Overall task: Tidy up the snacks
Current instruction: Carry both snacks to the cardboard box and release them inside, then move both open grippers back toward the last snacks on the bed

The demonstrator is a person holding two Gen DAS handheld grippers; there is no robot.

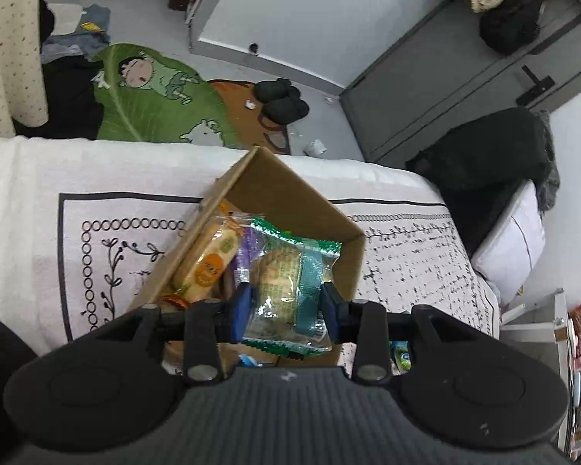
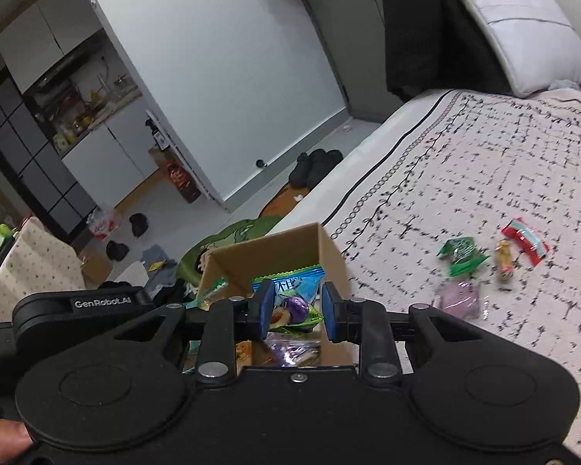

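Bed (image 1: 38, 201), box (image 1: 290, 190) near edge. Left gripper (image 1: 286, 306) jaws pinching green packet (image 1: 286, 290); right gripper (image 2: 296, 306) jaws spread around blue packet (image 2: 290, 290). Release low inside box.

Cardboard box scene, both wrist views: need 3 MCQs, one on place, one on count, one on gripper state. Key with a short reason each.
1. Where does the cardboard box stand?
A. on the floor
B. on the patterned bedspread
C. on a shelf

2. How many loose snack packets lie on the bedspread right of the box in the right wrist view?
A. one
B. two
C. four

3. What is the left hand-held gripper doing?
A. closed on a green-edged cracker packet over the box
B. open, with nothing between its fingers
C. gripping the pillow

Key: 1 B, the box sits on the bedspread near the bed's edge. 2 C, green, purple, yellow and red packets show. 3 A, both pads press the packet's sides.
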